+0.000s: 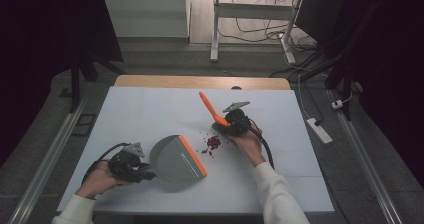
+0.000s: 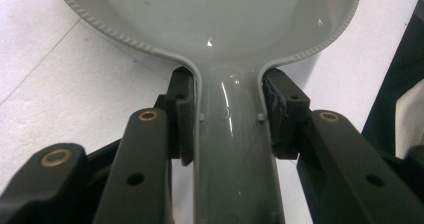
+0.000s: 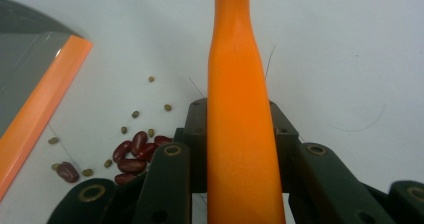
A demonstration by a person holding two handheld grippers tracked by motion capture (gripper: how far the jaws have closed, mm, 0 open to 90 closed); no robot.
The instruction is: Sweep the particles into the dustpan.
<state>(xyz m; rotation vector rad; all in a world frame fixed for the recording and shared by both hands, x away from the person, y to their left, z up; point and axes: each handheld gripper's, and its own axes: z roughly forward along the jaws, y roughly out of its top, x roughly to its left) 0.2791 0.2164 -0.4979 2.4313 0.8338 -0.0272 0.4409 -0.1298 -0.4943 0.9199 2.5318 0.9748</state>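
Lower left of high view: left tool point(image 1: 145, 173) clamped on grey dustpan point(image 1: 175, 159) handle, pan flat on white surface point(image 1: 150, 114), orange lip facing right. Centre: scattered beans point(image 1: 212, 144) just beside that lip. Beyond them, right tool point(image 1: 225, 125) grips orange brush handle point(image 1: 211, 109), tilted toward upper left.

Dim, dark-edged high view; gripper views bright, softly blurred.
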